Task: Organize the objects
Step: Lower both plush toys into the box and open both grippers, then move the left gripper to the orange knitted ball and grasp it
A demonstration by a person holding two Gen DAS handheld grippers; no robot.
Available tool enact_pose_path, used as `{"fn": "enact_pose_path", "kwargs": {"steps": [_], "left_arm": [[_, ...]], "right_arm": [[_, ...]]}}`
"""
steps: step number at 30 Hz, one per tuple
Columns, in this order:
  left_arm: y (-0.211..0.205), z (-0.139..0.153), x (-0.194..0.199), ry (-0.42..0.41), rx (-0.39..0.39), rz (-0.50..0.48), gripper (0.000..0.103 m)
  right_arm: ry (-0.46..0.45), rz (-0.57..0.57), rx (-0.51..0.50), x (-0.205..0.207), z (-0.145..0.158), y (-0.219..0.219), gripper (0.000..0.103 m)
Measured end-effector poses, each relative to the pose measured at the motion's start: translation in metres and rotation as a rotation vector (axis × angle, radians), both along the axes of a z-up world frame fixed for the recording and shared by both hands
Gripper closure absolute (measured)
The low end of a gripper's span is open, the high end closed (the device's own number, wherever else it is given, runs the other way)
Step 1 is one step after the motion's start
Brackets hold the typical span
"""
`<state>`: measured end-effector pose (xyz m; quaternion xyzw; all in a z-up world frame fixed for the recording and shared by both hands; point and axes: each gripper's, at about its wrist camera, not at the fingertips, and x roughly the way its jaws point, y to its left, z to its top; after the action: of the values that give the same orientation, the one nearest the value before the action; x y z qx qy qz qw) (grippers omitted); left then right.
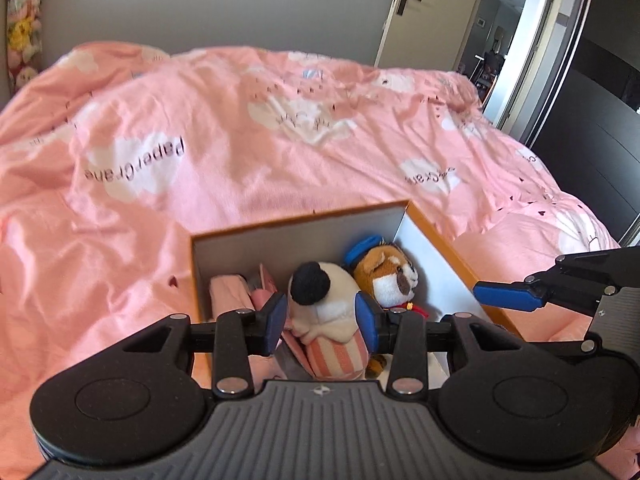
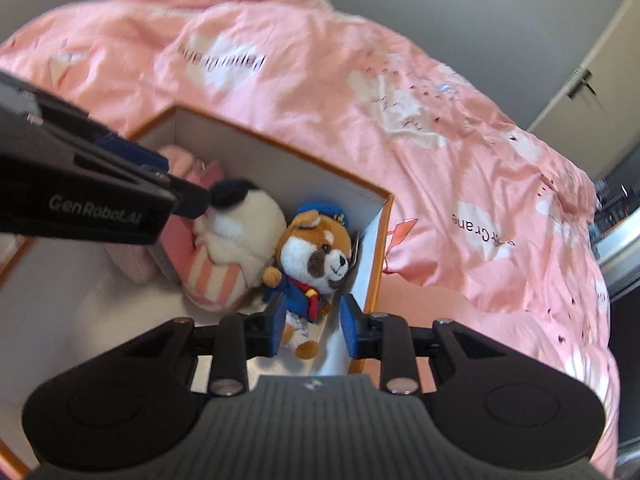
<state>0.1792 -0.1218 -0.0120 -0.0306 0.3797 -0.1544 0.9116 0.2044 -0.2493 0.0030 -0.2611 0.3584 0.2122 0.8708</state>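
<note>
Left hand-held gripper (image 1: 322,318) part open, blue pads flanking cream plush toy with black ear and pink-striped trousers (image 1: 328,320); contact unclear. Right hand-held gripper (image 2: 312,324) part open, straddling legs of brown plush dog in blue cap and coat (image 2: 316,256), right pad clear. Both toys inside orange-rimmed white cardboard box (image 1: 296,236) on pink-quilted bed (image 1: 240,128). Only left view shows open door (image 1: 416,8).

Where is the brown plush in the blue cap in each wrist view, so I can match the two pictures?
Left wrist view: the brown plush lies right of centre in the orange box, behind the left gripper.
Right wrist view: the same plush lies at centre, just beyond the right gripper.
Shared landmark: the cream plush with striped trousers, directly left of it.
</note>
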Motion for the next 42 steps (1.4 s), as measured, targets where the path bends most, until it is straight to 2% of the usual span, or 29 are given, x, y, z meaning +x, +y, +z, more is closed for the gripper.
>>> {"fn": "enact_pose_path", "kwargs": {"steps": [7, 12, 17, 21, 25, 30, 33, 35, 38, 42], "left_arm": [[0.015, 0.031, -0.028, -0.08, 0.005, 0.011, 0.056], [0.041, 0.044, -0.046, -0.085, 0.023, 0.042, 0.057], [0.081, 0.054, -0.06, -0.051, 0.004, 0.046, 0.057], [0.122, 0.055, -0.065, 0.026, -0.023, 0.081, 0.059], [0.16, 0.048, -0.073, 0.079, -0.043, 0.154, 0.059], [0.189, 0.024, -0.08, 0.159, -0.039, 0.208, 0.059], [0.193, 0.003, -0.084, 0.224, -0.023, 0.206, 0.059], [0.194, -0.009, -0.088, 0.256, 0.019, 0.202, 0.059], [0.193, -0.016, -0.091, 0.269, 0.065, 0.165, 0.059], [0.185, -0.02, -0.094, 0.276, 0.078, 0.102, 0.059]], "right_arm": [[-0.063, -0.081, 0.207, -0.028, 0.026, 0.009, 0.072], [-0.078, -0.075, 0.32, -0.052, 0.037, 0.028, 0.069], [-0.041, -0.041, 0.405, -0.073, 0.042, 0.054, 0.068], [0.035, 0.033, 0.461, -0.087, 0.042, 0.079, 0.068], [0.094, 0.107, 0.448, -0.101, 0.031, 0.108, 0.068], [0.181, 0.165, 0.388, -0.106, 0.005, 0.137, 0.069], [0.226, 0.171, 0.349, -0.107, -0.011, 0.147, 0.069], [0.248, 0.177, 0.325, -0.108, -0.02, 0.149, 0.069], [0.282, 0.178, 0.309, -0.108, -0.029, 0.151, 0.069], [0.321, 0.168, 0.301, -0.107, -0.038, 0.151, 0.069]]}}
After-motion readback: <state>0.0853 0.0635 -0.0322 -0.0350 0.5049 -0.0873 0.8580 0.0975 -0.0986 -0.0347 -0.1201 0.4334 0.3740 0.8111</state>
